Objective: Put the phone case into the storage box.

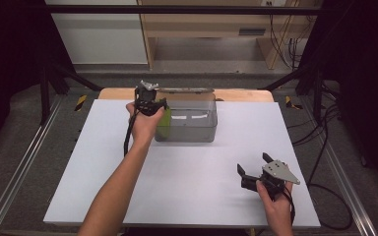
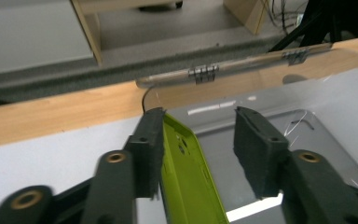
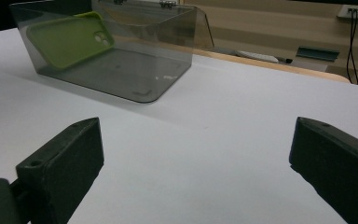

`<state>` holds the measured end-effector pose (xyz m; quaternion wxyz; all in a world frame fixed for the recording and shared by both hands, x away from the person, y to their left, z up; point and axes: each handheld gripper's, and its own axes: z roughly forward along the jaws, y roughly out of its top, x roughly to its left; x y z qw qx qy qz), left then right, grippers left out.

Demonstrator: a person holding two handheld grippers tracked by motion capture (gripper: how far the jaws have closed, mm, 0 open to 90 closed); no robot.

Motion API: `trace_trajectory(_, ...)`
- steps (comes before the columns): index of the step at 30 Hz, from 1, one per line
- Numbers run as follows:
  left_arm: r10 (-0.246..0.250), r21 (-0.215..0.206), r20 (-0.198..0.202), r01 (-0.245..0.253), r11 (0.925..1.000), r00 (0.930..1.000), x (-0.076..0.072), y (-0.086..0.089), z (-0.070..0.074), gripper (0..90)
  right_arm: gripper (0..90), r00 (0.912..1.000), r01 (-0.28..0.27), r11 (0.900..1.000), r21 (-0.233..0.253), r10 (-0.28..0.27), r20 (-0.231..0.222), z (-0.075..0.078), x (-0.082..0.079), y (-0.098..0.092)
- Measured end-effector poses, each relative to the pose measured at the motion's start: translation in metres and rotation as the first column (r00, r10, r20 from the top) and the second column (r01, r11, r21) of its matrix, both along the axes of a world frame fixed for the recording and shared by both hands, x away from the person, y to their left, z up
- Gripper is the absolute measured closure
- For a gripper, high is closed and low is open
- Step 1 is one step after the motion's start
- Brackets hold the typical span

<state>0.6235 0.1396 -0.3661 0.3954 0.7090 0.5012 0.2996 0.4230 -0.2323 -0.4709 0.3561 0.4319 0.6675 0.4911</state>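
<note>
While the right gripper (image 1: 250, 167) gapes at lower right, the left gripper (image 2: 198, 140) hangs spread, its jaw touching a glossy lime phone case (image 2: 189, 177) in the clear, round-cornered plastic box (image 1: 197, 132).

Both tongs, left (image 1: 153, 105) and right (image 1: 252, 168), gape wide.

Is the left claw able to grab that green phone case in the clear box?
Probably yes: the lime-green phone case leans inside the open clear plastic box, and the left claw hangs open right over it.

A lime-green phone case (image 3: 67, 39) leans in a smoky-grey clear box (image 1: 197, 129) on a white table (image 1: 192, 182).
</note>
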Motion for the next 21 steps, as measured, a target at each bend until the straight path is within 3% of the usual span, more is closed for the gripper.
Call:
trace_trajectory(7, -0.051, -0.012, 0.089, 0.053, 0.9985, 0.9947, -0.016, 0.008, 0.011, 32.8, 3.1, 0.9999, -0.007, 1.0, 0.026, 0.007, -0.008, 0.0, 0.001, 0.001)
trace_trajectory(10, -0.086, -0.017, 0.118, 0.088, 0.9959, 0.9893, -0.022, 0.01, 0.011, 24.7, 2.9, 0.9999, -0.009, 1.0, 0.011, 0.009, -0.007, 0.0, 0.001, 0.002)
trace_trajectory(16, -0.128, -0.044, 0.13, 0.135, 0.9899, 0.9832, -0.031, 0.012, 0.008, 10.3, 2.8, 0.9996, -0.02, 1.0, 0.007, 0.02, -0.017, 0.0, -0.001, 0.006)
trace_trajectory(21, -0.137, -0.044, 0.13, 0.144, 0.9886, 0.9819, -0.04, 0.015, 0.005, 7.2, 2.7, 0.9986, -0.043, 0.999, -0.003, 0.043, -0.032, 0.0, -0.001, 0.01)
